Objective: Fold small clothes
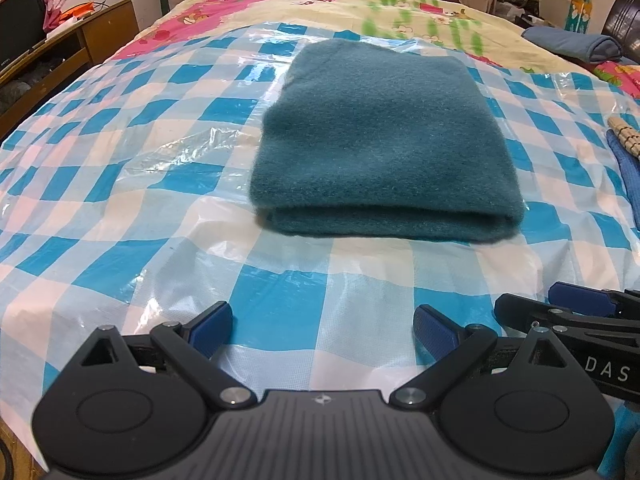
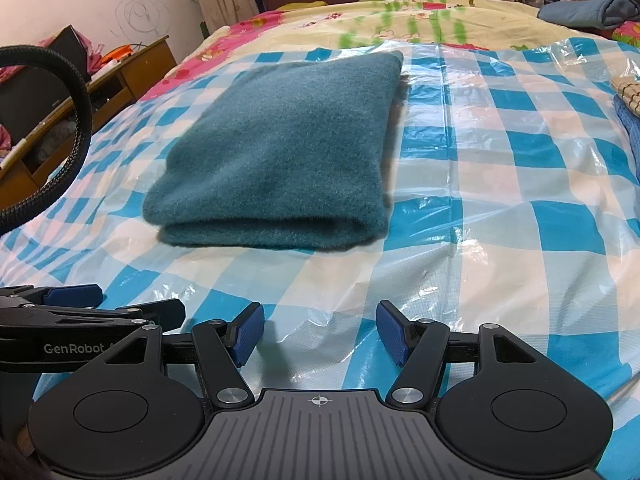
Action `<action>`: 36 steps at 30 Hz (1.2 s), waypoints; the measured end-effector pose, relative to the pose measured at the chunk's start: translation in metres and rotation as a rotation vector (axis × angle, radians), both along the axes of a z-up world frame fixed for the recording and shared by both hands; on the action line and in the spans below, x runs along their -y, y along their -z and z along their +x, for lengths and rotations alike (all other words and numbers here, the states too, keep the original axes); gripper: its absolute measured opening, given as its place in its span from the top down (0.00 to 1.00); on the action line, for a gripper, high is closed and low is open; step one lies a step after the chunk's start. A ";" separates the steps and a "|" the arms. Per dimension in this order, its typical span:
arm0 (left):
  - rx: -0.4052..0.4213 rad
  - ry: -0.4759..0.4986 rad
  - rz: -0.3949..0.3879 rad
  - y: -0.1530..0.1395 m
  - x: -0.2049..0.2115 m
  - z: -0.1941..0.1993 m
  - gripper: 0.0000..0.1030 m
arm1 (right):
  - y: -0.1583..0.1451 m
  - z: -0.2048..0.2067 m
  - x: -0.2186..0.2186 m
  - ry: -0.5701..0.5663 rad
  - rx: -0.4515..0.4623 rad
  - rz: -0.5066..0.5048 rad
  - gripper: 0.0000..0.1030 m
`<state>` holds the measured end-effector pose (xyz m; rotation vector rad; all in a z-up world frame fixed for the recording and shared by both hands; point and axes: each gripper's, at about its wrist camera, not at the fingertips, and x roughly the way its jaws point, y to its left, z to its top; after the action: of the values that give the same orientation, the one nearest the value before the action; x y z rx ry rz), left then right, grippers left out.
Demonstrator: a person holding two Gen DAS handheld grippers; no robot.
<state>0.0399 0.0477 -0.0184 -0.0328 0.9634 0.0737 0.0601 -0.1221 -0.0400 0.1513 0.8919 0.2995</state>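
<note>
Left wrist view: left tool wide, empty; right tool likewise; folded teal cloth untouched ahead.

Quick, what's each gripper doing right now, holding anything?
Left gripper: open, empty, short of the folded teal cloth.
Right gripper: open, empty, also short of it.

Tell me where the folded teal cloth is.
The teal cloth lies folded on the blue-checked plastic sheet, ahead of both open grippers: centred in the left wrist view, left of centre in the right.
</note>
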 end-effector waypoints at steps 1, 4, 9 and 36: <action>0.000 0.000 -0.001 0.000 0.000 0.000 0.01 | 0.000 0.000 0.000 0.000 0.000 0.000 0.39; 0.000 0.001 -0.001 0.000 0.000 0.000 0.01 | 0.000 0.000 0.001 0.000 0.000 -0.001 0.39; 0.000 0.001 -0.002 0.000 0.000 0.000 0.01 | 0.000 0.000 0.001 -0.001 0.000 -0.001 0.39; 0.008 0.011 -0.020 0.000 -0.001 -0.003 0.01 | 0.002 -0.001 0.001 0.003 -0.003 0.000 0.39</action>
<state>0.0373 0.0491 -0.0181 -0.0457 0.9560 0.0538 0.0593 -0.1232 -0.0419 0.1531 0.8942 0.2966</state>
